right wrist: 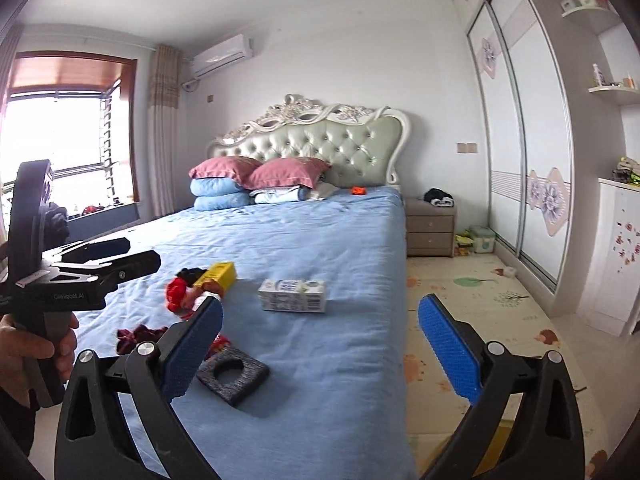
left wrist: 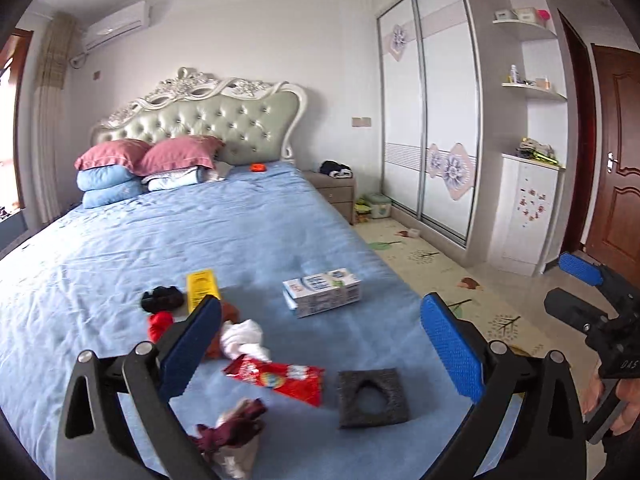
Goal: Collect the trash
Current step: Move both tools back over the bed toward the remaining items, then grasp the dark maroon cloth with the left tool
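Note:
Trash lies on the near end of the blue bed: a white milk carton, a yellow box, a red snack wrapper, a grey foam piece with a hole, white tissue, and red, black and maroon cloth bits. My left gripper is open and empty, held above the wrapper and foam. My right gripper is open and empty over the bed's right edge; it also shows in the left wrist view.
Pillows and a headboard stand at the far end. A bedside cabinet, a sliding wardrobe and a brown door line the right side. A patterned floor mat runs beside the bed. A window is at the left.

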A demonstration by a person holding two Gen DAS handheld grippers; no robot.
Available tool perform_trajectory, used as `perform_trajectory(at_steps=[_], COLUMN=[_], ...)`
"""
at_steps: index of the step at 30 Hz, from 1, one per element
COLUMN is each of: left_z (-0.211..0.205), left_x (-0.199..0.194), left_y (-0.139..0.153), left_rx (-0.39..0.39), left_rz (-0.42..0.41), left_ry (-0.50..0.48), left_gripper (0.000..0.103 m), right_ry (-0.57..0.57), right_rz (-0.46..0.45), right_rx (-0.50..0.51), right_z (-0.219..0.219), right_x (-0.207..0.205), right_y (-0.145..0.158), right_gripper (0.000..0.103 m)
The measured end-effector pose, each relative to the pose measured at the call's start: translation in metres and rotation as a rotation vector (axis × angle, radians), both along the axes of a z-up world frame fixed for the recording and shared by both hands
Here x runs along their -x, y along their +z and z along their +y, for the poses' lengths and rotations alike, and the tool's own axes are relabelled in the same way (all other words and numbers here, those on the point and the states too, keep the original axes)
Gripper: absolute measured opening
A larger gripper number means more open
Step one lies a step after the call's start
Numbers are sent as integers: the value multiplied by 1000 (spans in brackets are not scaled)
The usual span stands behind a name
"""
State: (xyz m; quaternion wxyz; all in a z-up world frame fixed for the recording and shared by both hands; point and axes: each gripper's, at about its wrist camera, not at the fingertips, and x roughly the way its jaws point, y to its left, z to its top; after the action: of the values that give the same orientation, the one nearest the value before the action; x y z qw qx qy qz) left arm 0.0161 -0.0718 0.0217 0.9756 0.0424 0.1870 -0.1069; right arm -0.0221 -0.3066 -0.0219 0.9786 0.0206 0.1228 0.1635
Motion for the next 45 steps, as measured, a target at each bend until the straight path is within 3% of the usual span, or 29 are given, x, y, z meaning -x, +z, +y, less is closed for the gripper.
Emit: perform_trajectory(at_steps=[5,10,20,29,32,36,40,45], left_z=[46,69,95,117,119,116,108,110], left_x=[12,18,-2,-30,-35,-44,-42,-42], left_y=[-11,-30,-72,-107,-107,-114,-123,-126], left_rx=[-8,5,-7,-11,15,54,37,60], left_rz=[17,11,83,203,229,309,353,380], left_ry=[27,-8,-52,-117,-153,-228,-295,-300], left_gripper=[99,99,99,98,92,77,76,55], right_ry=[92,113,71,69,69,69,69,66], right_rz=[-4,-3,16,67,84,100,107,119], right_rx=[18,39,52,67,71,70,69,57], right_z=[51,86,119,133,135,134,131,127], right_x=[-3,-5,-11,-23,-28,-34,-37,-40], right_y=[3,2,-8,-20,-23,-26,-27,-29], right_gripper=[95,95,95,95,95,95,95,95])
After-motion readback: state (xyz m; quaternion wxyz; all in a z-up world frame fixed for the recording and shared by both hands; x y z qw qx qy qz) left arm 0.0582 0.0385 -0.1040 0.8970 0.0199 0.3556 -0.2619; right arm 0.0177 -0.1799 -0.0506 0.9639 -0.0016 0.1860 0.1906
